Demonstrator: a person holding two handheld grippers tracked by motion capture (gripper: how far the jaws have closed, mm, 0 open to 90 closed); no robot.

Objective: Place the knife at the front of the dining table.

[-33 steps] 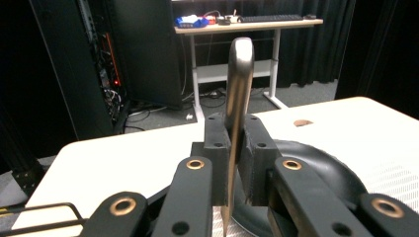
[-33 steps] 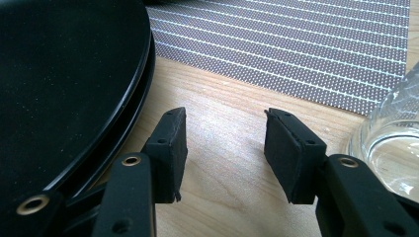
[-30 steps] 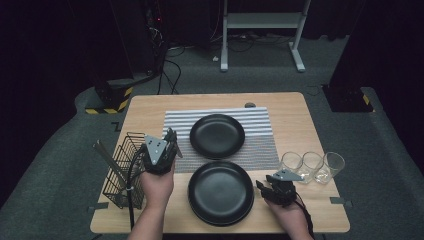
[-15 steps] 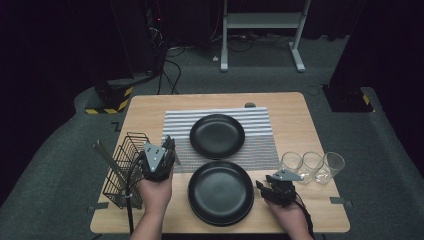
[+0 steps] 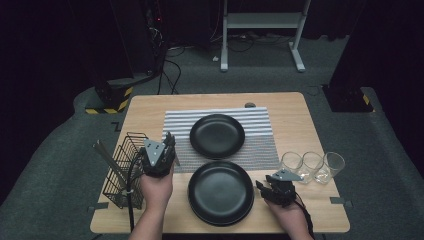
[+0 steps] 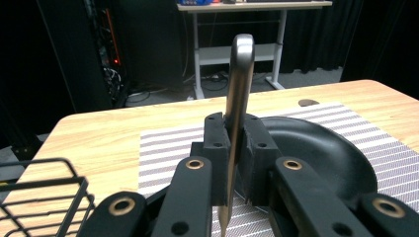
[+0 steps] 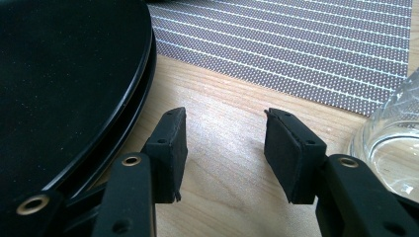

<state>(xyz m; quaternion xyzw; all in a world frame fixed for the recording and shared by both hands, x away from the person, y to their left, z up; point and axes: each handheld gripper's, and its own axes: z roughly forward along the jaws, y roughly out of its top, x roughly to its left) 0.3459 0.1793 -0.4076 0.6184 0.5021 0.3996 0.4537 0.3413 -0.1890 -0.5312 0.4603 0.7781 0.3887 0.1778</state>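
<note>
Wooden table (image 5: pixel 150 107), left tool (image 6: pixel 236 143) clamping utensil handle (image 6: pixel 239 89), beside wire basket (image 5: pixel 122 167)

Brushed-metal utensil handle (image 6: pixel 239 94), glossy black plates (image 5: pixel 220 192), woven striped cloth mat (image 7: pixel 306 34) — on matt wood table (image 5: pixel 310 130).

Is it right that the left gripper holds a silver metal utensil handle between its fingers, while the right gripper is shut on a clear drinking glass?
Not quite. The left gripper does clamp the silver metal utensil handle. But the right gripper is open over bare wood, as the right gripper view shows; the clear drinking glass stands beside it, not between its fingers.
</note>
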